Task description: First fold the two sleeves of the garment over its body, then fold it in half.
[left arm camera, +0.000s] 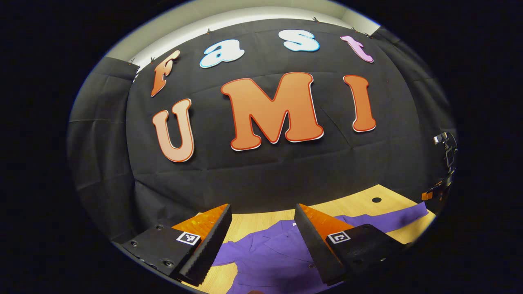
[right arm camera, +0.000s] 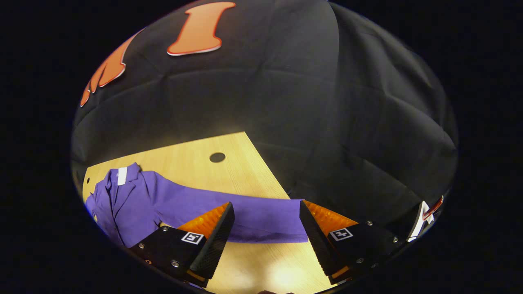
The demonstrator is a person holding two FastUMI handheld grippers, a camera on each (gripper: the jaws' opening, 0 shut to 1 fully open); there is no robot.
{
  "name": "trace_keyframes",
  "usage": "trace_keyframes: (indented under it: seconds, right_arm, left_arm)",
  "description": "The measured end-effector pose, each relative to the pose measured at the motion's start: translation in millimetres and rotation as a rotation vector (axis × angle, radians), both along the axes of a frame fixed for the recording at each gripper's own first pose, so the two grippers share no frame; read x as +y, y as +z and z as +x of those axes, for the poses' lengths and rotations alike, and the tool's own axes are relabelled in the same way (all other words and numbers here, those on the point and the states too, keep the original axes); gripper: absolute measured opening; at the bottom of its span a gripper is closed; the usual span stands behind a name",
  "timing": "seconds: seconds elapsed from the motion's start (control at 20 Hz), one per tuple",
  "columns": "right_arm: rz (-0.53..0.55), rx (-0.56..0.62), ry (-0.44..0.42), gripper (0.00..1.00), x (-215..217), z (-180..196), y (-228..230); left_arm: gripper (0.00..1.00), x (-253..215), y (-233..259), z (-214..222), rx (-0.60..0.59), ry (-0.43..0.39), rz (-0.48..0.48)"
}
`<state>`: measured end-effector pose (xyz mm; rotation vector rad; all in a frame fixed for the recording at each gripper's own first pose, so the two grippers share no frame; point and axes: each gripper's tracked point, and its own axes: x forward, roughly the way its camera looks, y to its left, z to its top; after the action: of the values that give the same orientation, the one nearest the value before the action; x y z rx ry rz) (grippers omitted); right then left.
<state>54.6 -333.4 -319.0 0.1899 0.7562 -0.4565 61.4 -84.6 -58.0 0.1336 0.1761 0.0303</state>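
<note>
A purple long-sleeved shirt (left arm camera: 273, 255) lies flat on the wooden table (left arm camera: 363, 204), collar toward the back wall. In the left gripper view my left gripper (left arm camera: 261, 241) hovers open above the shirt's collar and chest, nothing between its fingers. One sleeve (left arm camera: 392, 218) stretches off to the right. In the right gripper view that same sleeve (right arm camera: 249, 216) lies straight along the table (right arm camera: 229, 171), its cuff near the right table edge. My right gripper (right arm camera: 265, 234) stands open just above the sleeve's outer end, holding nothing. The shirt's body (right arm camera: 122, 204) and white neck label (right arm camera: 121, 175) lie at the left.
A dark round hole (right arm camera: 217, 157) sits in the tabletop behind the sleeve. The table's right edge runs diagonally close to the cuff. A stand with dark hardware (left arm camera: 447, 159) rises at the far right in the left gripper view. Black cloth walls close in behind the table.
</note>
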Motion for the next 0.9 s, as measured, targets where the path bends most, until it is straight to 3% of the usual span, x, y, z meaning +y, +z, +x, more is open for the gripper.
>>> trace_keyframes:
  seconds: [0.05,0.55,0.9]
  right_arm:
    - [0.027,0.027,-0.004,0.96,-4,-2,-9]
    - [0.258,0.265,-0.028,0.96,-37,-7,-75]
    - [0.375,0.435,-0.032,0.95,-38,-5,-98]
  left_arm:
    - [1.0,-5,-3,1,0.012,-0.006,0.007]
    - [0.97,-41,-32,10,0.108,-0.05,0.011]
    - [0.97,-49,-41,13,0.136,-0.071,0.007]
